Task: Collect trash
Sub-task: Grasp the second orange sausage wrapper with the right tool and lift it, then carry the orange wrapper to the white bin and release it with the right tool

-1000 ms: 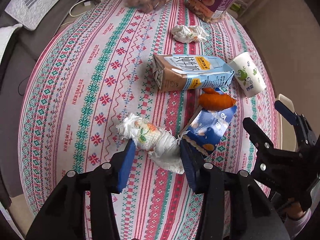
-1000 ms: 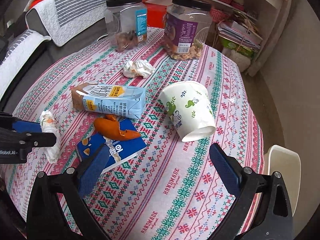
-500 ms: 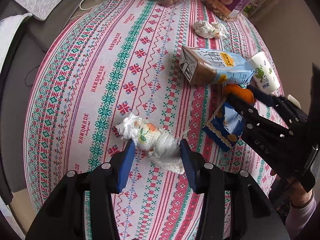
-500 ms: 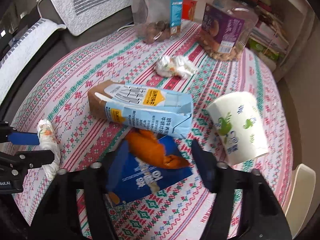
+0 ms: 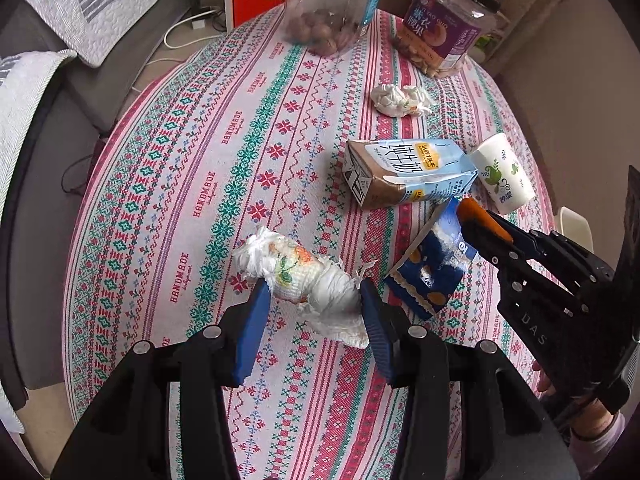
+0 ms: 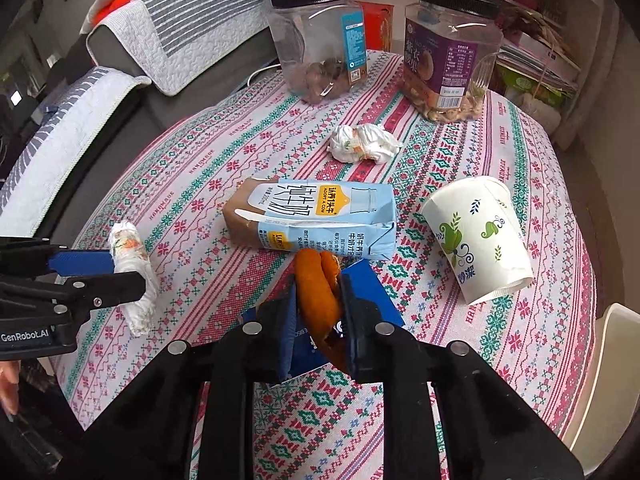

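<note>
In the left wrist view, the left gripper (image 5: 312, 312) holds a crumpled printed tissue roll (image 5: 304, 280) between its blue pads. To its right, the right gripper (image 5: 476, 224) pinches an orange peel (image 5: 480, 218) above a blue snack wrapper (image 5: 432, 268). Beyond it lie a milk carton (image 5: 404, 172) and a paper cup (image 5: 504, 176).

In the right wrist view, the right gripper (image 6: 320, 312) is closed tight on the orange peel (image 6: 316, 292), with the snack wrapper (image 6: 372, 284) under it. Just ahead lies the milk carton (image 6: 316, 216), and ahead to the right the paper cup (image 6: 476, 236). A crumpled tissue (image 6: 364, 144) lies farther ahead, on the patterned tablecloth (image 6: 460, 360).
</note>
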`<state>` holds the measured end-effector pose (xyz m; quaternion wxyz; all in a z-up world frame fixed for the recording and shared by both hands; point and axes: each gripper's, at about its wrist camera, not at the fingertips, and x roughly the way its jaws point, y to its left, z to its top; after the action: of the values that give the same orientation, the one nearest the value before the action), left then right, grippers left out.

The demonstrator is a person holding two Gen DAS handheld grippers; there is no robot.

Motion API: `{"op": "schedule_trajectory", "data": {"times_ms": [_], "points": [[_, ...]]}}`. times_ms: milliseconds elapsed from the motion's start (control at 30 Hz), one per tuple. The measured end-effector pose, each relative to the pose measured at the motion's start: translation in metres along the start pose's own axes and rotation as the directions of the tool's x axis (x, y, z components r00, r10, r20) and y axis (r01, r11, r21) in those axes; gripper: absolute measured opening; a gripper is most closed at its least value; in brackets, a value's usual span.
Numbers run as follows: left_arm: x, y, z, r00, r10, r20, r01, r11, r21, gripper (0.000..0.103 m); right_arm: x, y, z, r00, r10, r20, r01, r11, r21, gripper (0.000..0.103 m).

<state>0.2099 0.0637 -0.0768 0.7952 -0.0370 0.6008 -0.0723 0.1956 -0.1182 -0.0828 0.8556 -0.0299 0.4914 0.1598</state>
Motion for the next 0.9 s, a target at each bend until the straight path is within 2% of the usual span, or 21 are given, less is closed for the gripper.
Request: {"op": "schedule_trajectory", "data": {"times_ms": [267,500,900], "points": [[-0.005,-0.003,0.0,1.0,-0.001,0.017,0.001,1.0,-0.001,0.046,-0.025,-0.005,-0.001,0.998,0.011,0.058,-0.013,1.0,0.026,0.019],[-0.007,-0.004,-0.001,1.0,-0.002,0.025,0.002,1.0,0.001,0.046,-0.035,-0.013,-0.002,0.996,0.05,0.075,-0.055,0.996,0.067,0.019],[-0.013,-0.01,0.0,0.999,-0.009,0.047,0.009,1.0,0.006,0.046,-0.056,-0.018,-0.001,0.988,0.09,0.127,-0.1,0.992,0.074,0.02]]}}
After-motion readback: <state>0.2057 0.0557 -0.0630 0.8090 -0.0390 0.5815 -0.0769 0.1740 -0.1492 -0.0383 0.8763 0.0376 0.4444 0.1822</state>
